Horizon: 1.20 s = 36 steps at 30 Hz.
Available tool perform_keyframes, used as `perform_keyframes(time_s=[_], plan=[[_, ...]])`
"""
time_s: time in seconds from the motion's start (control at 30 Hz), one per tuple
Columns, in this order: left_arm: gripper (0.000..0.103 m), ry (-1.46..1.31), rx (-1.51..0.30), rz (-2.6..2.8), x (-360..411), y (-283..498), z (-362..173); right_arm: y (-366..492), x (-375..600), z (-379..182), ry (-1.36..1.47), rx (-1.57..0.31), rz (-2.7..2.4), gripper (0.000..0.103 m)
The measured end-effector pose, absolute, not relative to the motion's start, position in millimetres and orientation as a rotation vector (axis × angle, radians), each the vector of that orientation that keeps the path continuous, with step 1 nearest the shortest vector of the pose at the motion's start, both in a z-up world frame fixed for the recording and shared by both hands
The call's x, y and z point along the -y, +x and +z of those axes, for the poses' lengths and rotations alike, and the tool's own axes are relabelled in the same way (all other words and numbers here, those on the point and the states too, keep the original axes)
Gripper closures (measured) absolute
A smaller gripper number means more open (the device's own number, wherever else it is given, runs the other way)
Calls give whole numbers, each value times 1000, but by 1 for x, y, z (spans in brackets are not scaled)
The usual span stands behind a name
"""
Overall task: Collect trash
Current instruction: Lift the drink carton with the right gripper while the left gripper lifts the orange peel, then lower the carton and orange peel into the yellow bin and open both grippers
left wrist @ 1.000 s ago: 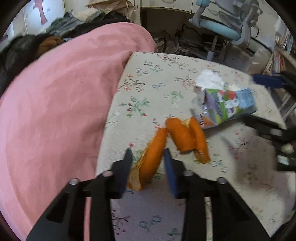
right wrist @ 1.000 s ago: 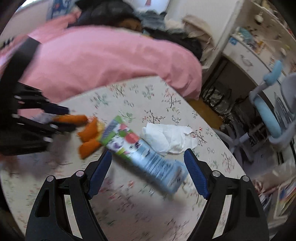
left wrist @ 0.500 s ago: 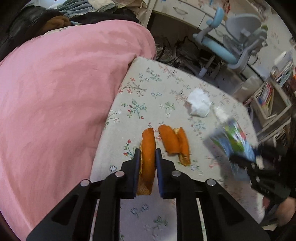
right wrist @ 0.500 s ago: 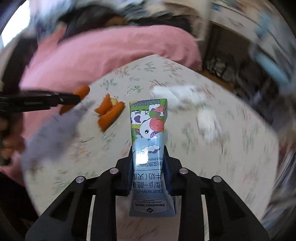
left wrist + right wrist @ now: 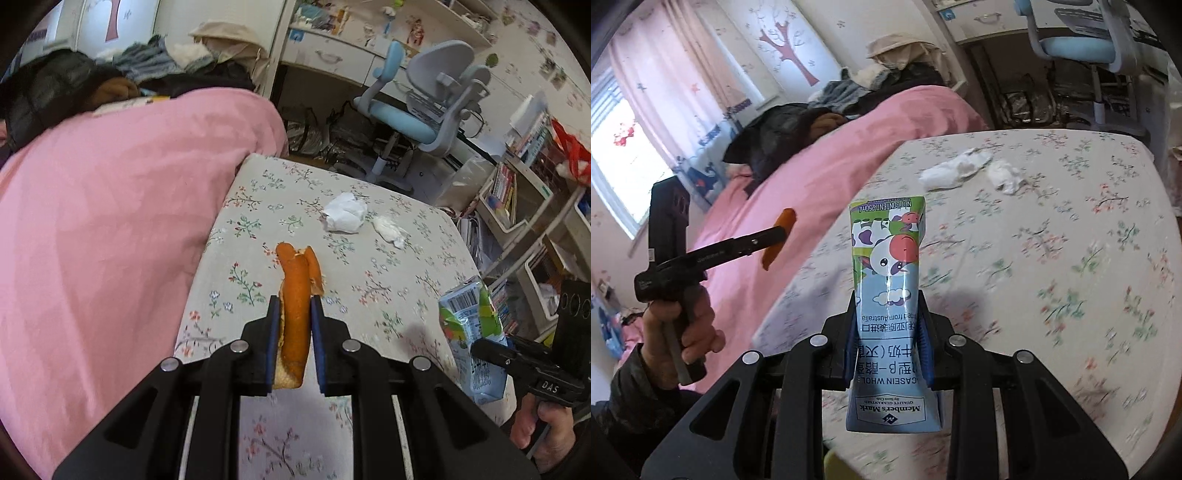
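My left gripper (image 5: 294, 306) is shut on a long orange peel (image 5: 295, 291) and holds it above the floral table (image 5: 406, 258). Another orange peel (image 5: 315, 266) lies on the table just behind it. My right gripper (image 5: 888, 299) is shut on a flattened milk carton (image 5: 886, 266) with a cow print, lifted over the table's near edge; the carton also shows in the left wrist view (image 5: 469, 325). Two crumpled white tissues (image 5: 345, 217) (image 5: 389, 230) lie farther back on the table. In the right wrist view the left gripper (image 5: 781, 232) holds its peel (image 5: 777, 240) at the left.
A pink blanket (image 5: 110, 221) covers the bed along the table's left side, with dark clothes (image 5: 55, 88) piled behind. A blue-grey desk chair (image 5: 417, 110) stands beyond the table. Bookshelves (image 5: 517, 192) stand at the right.
My left gripper closed on the orange peel and lifted it off the table. My right gripper closed on the milk carton and raised it away toward the table's near right edge.
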State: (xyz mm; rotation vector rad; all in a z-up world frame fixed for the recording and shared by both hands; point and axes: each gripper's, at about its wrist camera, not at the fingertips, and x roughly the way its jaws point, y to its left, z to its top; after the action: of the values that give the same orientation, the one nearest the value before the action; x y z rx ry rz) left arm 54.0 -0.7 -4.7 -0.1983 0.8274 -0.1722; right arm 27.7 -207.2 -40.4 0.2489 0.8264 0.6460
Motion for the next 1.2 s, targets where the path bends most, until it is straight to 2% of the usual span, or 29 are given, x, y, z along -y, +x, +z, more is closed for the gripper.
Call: perform_keyframes(time_s=[0.3,0.6,0.77,0.83,0.87,1.2], plan=[[86,-142,-787,-160,17,24,2,-55,178,-47,240,-837,774,77],[86,-120,-767,-166,26,-3,2,-142,125,-88,45,-979,877,77],[86,-105,-760,-174,33,-17,0,-156,117,-108,-44,-1049,855,76],[86,-97,-758,-177,36,-22,0,-156,115,-113,-67,-1064,836,59],[86,-93,-757,-177,37,-24,0,-156,116,-112,-69,-1053,825,56],[86,-69,-771,-194,48,-42,-6,-141,158,-85,50,-900,690,44]])
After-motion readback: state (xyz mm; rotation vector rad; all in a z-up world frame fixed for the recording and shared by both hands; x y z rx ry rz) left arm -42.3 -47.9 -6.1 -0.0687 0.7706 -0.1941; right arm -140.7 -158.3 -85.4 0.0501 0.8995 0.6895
